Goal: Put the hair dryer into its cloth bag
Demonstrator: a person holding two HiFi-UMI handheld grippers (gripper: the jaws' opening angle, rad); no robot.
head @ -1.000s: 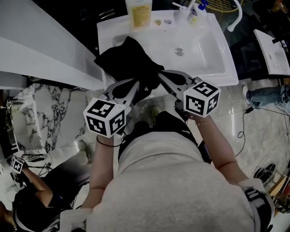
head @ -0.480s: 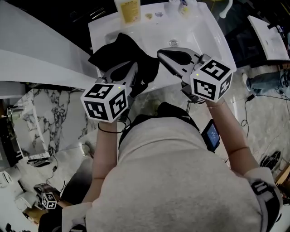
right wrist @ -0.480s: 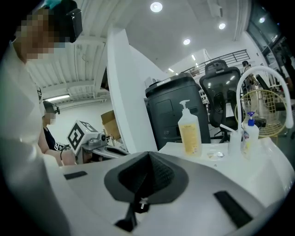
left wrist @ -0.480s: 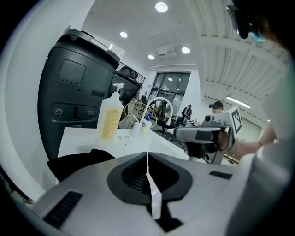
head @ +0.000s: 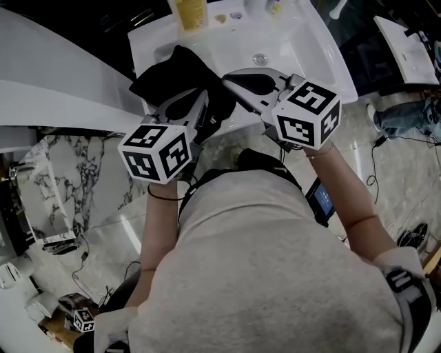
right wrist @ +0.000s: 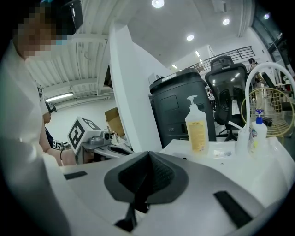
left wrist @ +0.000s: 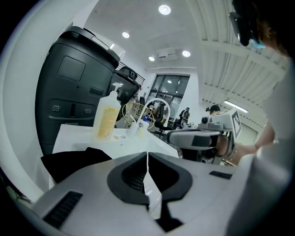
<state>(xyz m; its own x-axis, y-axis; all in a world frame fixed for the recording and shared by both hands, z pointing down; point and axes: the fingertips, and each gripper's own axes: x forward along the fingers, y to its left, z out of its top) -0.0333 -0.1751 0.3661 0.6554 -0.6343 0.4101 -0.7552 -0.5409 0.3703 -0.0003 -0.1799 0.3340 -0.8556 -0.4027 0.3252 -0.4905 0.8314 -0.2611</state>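
Observation:
The black cloth bag (head: 176,76) lies bunched on the left rim of the white sink (head: 310,52); it also shows low at the left in the left gripper view (left wrist: 73,161). No hair dryer is in sight outside it. My left gripper (head: 204,98) hovers over the bag's near end, its jaws shut with nothing between them (left wrist: 147,156). My right gripper (head: 227,76) is held above the basin just right of the bag, also shut and empty (right wrist: 148,154). Each gripper sees the other: the right gripper (left wrist: 198,137) and the left gripper (right wrist: 87,134).
A yellow pump bottle (head: 189,14) and small bottles (right wrist: 257,133) stand on the sink's back ledge by the curved faucet (right wrist: 260,78). A dark bin (right wrist: 177,108) stands behind it. A white slanted panel (head: 62,83) runs along the left. The person's torso (head: 262,276) fills the near side.
Both grippers have lifted away from the bag's near edge, the right one more, rolling as it rose over the basin. The bag stays on the sink rim.

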